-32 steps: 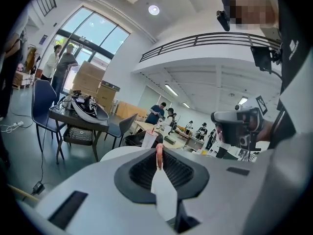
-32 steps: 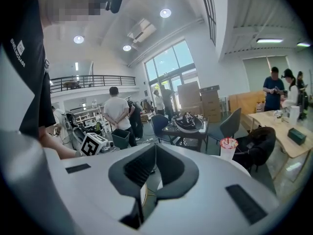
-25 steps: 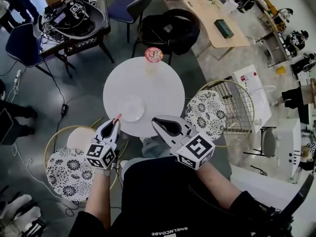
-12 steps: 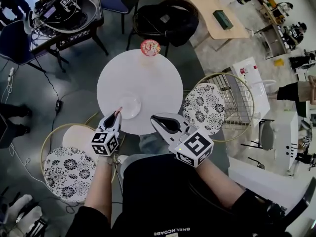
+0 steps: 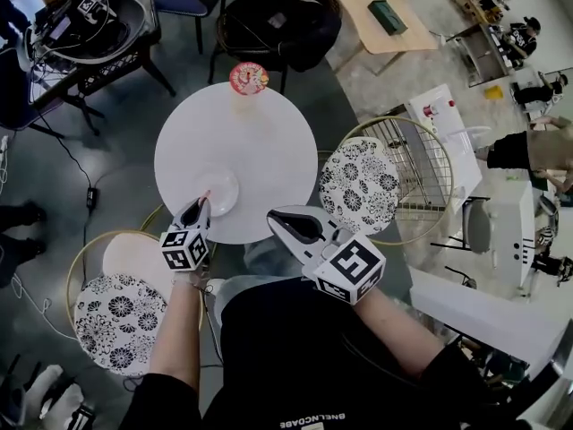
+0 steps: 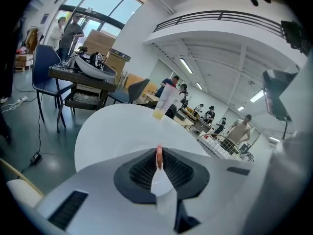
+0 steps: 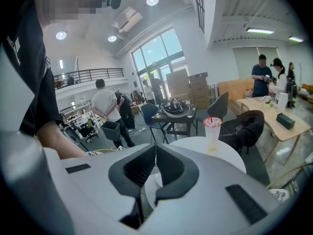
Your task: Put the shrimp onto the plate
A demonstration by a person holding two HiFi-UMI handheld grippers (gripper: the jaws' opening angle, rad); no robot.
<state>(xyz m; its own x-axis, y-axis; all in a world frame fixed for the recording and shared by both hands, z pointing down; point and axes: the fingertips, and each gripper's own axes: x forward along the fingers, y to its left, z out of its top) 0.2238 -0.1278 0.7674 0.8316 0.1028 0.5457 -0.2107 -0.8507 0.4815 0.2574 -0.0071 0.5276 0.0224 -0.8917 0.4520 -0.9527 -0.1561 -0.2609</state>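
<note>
A small pink shrimp (image 5: pixel 206 194) is pinched at the tip of my left gripper (image 5: pixel 203 200), which is shut on it. The tip hangs over the near-left rim of the white plate (image 5: pixel 218 190) on the round white table (image 5: pixel 260 141). In the left gripper view the shrimp (image 6: pixel 159 155) stands upright between the dark pads of the left gripper (image 6: pixel 159 153), with the table (image 6: pixel 112 129) beyond. My right gripper (image 5: pixel 273 214) hovers at the table's near edge, right of the plate, shut with nothing in it. The right gripper (image 7: pixel 155 150) shows its jaws meeting.
A clear cup with a red lid (image 5: pixel 249 78) stands at the table's far edge; the cup (image 6: pixel 164 101) also shows ahead of the left gripper. Patterned round seats flank me at right (image 5: pixel 358 186) and lower left (image 5: pixel 116 310). A black chair (image 5: pixel 269 30) stands behind the table.
My left gripper has carried the shrimp forward, from off the plate's near-left side to over its rim. The right gripper has stayed shut near the table edge.
</note>
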